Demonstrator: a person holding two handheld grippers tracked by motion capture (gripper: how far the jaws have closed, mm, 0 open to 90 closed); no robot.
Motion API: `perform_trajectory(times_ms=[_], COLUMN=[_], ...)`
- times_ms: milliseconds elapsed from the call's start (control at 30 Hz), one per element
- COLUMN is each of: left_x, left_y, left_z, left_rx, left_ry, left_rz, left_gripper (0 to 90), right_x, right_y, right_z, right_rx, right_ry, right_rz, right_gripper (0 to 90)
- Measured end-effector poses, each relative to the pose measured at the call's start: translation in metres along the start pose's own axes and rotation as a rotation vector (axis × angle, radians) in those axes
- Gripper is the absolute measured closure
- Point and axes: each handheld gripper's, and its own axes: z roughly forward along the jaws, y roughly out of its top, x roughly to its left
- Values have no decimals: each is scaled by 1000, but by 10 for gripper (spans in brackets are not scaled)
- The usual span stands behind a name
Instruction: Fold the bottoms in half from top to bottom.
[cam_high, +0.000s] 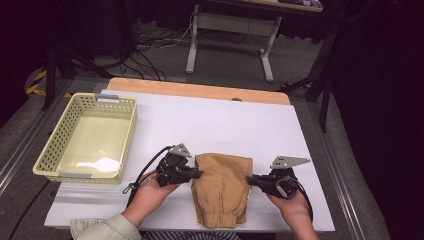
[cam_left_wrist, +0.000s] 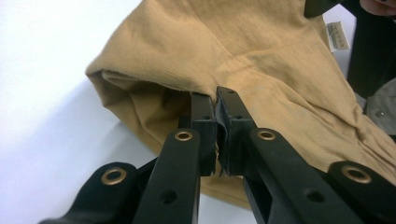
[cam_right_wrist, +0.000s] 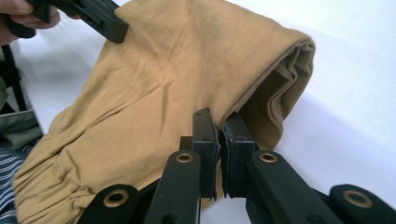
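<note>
Looks like a lab or recording studio set up for handling trials, not a home; dark curtained surroundings at the left and right edges of the high view; grey carpeted floor (cam_high: 235, 55) across the top; loose black cables (cam_high: 150, 37) tangled at upper centre-left; metal legs of a height-adjustable desk (cam_high: 227, 25) at top centre; yellow-black hazard tape (cam_high: 36, 82) at the left edge; a work table (cam_high: 200, 91) with a bare wooden strip along its far edge, covered by a white sheet (cam_high: 220, 125) as a plain backdrop; a pale perforated plastic basket (cam_high: 54, 145) at centre left; camera-bearing handheld grippers with trailing cables at bottom centre, gear of a data-gathering rig.
</note>
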Motion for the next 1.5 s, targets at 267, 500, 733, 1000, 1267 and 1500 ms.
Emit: perform_trajectory(times_ms=[267,500,733,1000,1267,1500], left_x=[12,18,18,36,46,40], left_y=[0,2,14,17,15,16], left_z=[16,13,24,36,43,36], left_rx=[54,18,19,63,86,61], left_ry=[127,187,309,332,340,317], left_rz=[-3,-12,45,-13,-33,-23], left_gripper=[769,550,469,480,491,477], right_x=[-15,-22,-24,-39,-57,-55], right_y=[3,1,11,13,8,6], right_z=[26,27,34,56,71,60], right_rx=[81,50,-34,-4,59,31], right_ry=[-109,-263,-279,-309,-306,-295], right_rz=[0,-19,-52,-30,13,24], right_gripper=[691,403,381,357,298,285])
